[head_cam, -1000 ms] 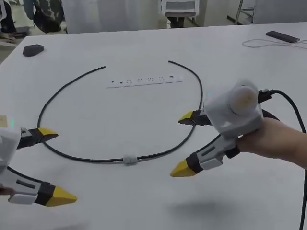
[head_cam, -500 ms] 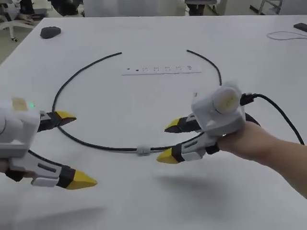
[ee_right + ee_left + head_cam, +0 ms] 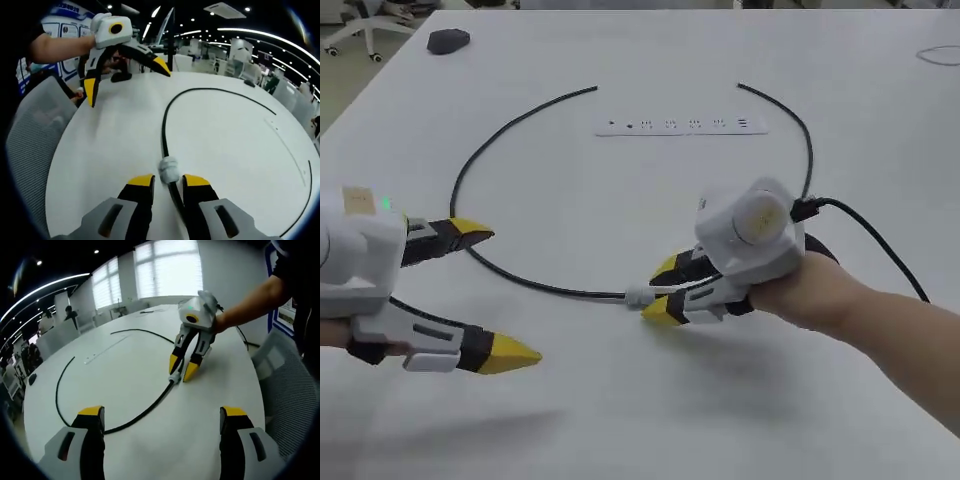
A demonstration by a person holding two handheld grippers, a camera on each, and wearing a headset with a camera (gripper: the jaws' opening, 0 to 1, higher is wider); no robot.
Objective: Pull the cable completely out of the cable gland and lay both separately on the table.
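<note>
White workbench (image 3: 620, 420) in an open office w/ ceiling lights & bright windows behind. R gripper (image 3: 662, 290) is down at the tabletop in the person's hand (image 3: 815, 292). Its jaws are drawn in narrow, straddling the black cable (image 3: 163, 131) right behind the white cable gland (image 3: 169, 170). In the right gripper view I see a sliver of table between one jaw & the cable, so it's not clamped yet, just loosely bracketing it. The gland sits at the yellow tips, on the cable, flat on the table. L gripper (image 3: 490, 292) hangs above the table on the left w/ jaws spread wide & nothing in them. In the head view its upper tip sits near the cable's left bend. From the gland the cable runs out both ways in one big open loop, both ends lying loose on the far side. A white power strip (image 3: 680, 124) lies between those ends, apart from them. A dark mouse (image 3: 447, 41) sits at the far left corner.
</note>
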